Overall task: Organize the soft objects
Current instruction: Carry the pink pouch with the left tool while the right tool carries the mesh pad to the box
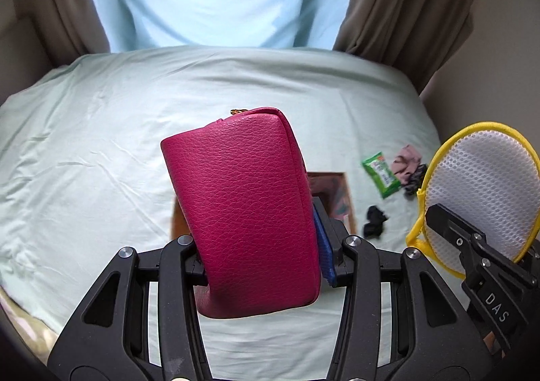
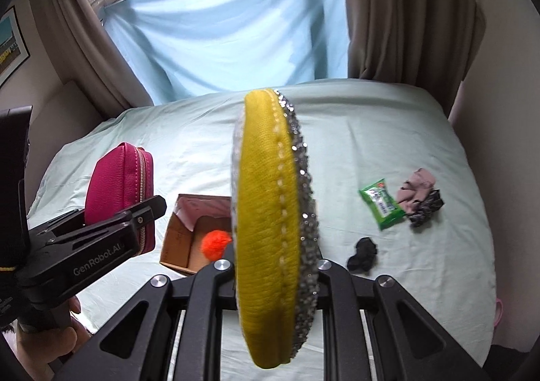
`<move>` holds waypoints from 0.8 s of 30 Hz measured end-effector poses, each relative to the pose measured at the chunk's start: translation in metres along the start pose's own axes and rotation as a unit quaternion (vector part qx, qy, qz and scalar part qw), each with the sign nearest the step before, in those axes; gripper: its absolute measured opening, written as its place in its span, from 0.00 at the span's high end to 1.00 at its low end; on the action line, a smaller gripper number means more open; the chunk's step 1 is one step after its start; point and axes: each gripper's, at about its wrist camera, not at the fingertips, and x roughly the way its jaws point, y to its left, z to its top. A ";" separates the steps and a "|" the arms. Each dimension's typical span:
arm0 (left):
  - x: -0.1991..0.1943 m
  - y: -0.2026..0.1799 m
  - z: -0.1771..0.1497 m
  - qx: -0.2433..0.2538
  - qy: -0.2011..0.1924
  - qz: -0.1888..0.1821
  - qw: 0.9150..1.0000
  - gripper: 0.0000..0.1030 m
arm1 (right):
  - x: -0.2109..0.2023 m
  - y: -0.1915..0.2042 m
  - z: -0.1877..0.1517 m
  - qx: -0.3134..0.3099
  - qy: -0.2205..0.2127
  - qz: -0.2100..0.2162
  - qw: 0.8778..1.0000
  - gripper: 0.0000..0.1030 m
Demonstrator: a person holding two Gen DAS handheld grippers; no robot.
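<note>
Both jaws gripping: left gripper holding pouch, right gripper holding scrubber; next, lowering into box at 12.

The left gripper carries white lettering "GenRobot.AI" along the side of its black arm, seen in the right wrist view to the left of the right gripper. The right gripper carries white letters "DAS" on its black body, seen in the left wrist view to the right of the left gripper; any further letters are cut off. The green packet, ahead and to the right of the right gripper, has printed markings too small to read.
</note>
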 end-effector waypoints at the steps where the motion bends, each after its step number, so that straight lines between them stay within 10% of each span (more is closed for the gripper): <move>1: 0.006 0.011 0.000 0.004 0.008 0.002 1.000 0.59 | 0.006 0.010 0.000 0.002 0.005 -0.001 1.000 0.85; 11: 0.081 0.072 -0.014 0.023 0.075 0.008 0.997 0.59 | 0.099 0.055 -0.006 0.069 0.087 0.041 0.993 0.85; 24: 0.169 0.057 -0.027 0.069 0.146 -0.007 0.987 0.59 | 0.206 0.033 -0.011 0.177 0.202 0.066 0.961 0.85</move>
